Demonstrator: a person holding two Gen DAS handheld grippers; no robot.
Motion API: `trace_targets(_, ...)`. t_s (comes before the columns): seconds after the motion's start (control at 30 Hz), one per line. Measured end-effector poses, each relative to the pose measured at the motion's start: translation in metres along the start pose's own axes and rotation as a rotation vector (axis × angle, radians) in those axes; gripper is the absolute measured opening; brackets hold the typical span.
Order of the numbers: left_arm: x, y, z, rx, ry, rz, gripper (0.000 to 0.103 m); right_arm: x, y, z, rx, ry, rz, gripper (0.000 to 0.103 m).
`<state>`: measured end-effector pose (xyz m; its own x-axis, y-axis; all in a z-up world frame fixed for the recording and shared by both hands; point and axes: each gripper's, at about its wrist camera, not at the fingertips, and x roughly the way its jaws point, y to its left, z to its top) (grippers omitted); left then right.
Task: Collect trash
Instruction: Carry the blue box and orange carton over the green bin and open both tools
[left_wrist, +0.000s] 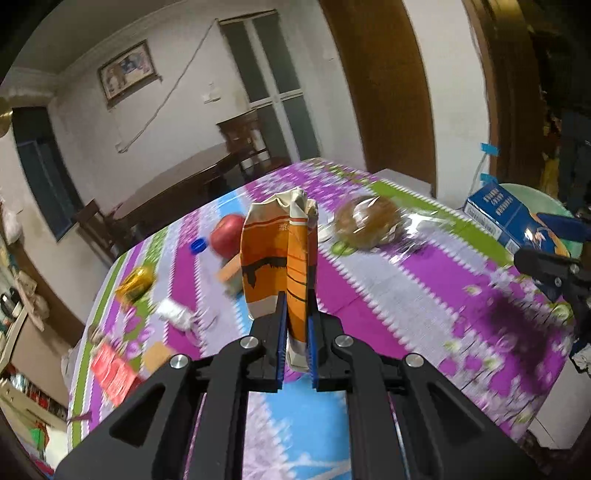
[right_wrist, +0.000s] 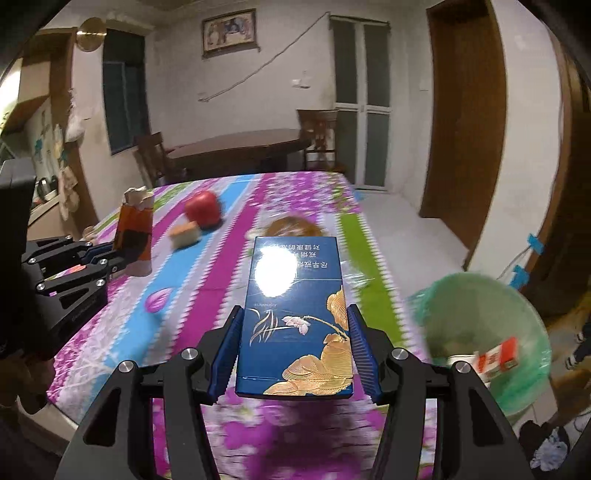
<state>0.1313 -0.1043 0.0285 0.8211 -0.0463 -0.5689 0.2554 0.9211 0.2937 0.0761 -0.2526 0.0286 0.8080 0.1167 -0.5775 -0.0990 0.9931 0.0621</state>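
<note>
Left hand-held gripper (left_wrist: 295, 325) pinches the crushed orange carton (left_wrist: 280, 258); right hand-held gripper (right_wrist: 293, 347) clamps the blue box (right_wrist: 295, 317) above the worktop (right_wrist: 192, 295).

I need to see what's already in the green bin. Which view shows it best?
The right wrist view: the green bin faces the camera, its inside open with a red-and-white pack in it. The left wrist view shows only a rim sliver behind the blue box.

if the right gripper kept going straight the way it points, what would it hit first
Probably the wrapped bun: it lies on the table just beyond the far end of the blue box that the right gripper holds. Depth is unclear, so the box may pass over it.
</note>
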Motion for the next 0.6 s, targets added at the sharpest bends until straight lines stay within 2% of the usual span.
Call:
trace_targets(0.23, 0.008, -0.041, 0.037, 0.060, -0.031, -0.076, 0.008, -0.014, -0.054, 0.012, 0.032, 0.001, -0.091, 0.057)
trace_targets(0.6, 0.023, -0.126, 0.084, 0.189, -0.073, -0.186, 0.008, -0.036, -0.152, 0.014, 0.099, 0.037, -0.239, 0.057)
